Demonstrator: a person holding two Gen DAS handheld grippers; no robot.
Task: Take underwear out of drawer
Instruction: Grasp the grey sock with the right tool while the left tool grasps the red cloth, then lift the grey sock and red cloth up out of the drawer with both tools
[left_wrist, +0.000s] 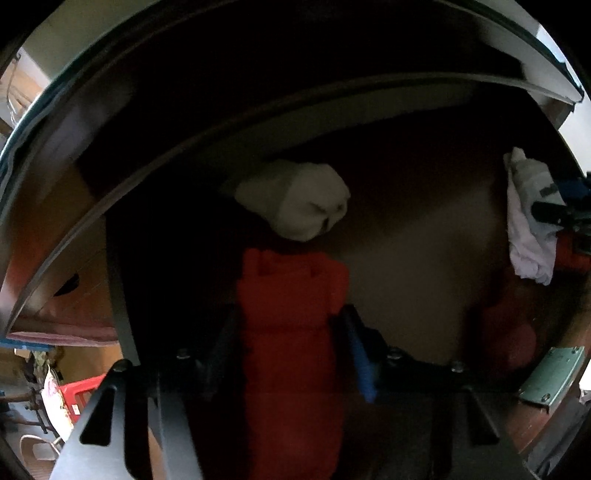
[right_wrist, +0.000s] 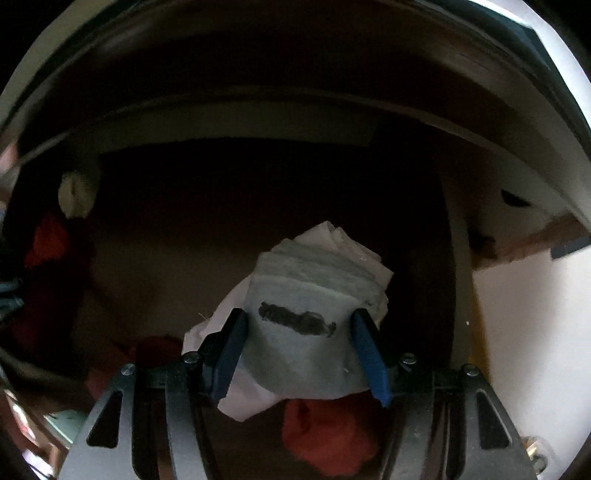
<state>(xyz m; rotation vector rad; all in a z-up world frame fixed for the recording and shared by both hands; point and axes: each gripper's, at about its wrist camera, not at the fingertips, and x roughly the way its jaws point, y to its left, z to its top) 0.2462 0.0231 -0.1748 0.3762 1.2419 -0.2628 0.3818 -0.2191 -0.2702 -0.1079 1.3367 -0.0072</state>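
Both grippers reach into an open wooden drawer (left_wrist: 413, 236). My left gripper (left_wrist: 291, 332) is shut on a folded red underwear (left_wrist: 291, 317) that fills the gap between its fingers. A rolled white garment (left_wrist: 295, 199) lies just beyond it. My right gripper (right_wrist: 299, 332) is shut on a folded white and pale blue underwear (right_wrist: 306, 314) with a dark mark on its front. That bundle and the right gripper (left_wrist: 554, 212) also show at the right edge of the left wrist view. Another red garment (right_wrist: 328, 435) lies under the right gripper.
The cabinet edge above the drawer (right_wrist: 258, 125) hangs close over both grippers. The drawer's right wall (right_wrist: 458, 280) stands beside the right gripper. A red garment (right_wrist: 48, 240) and the white roll (right_wrist: 75, 194) lie at the drawer's left. A red stool (left_wrist: 79, 397) stands outside, lower left.
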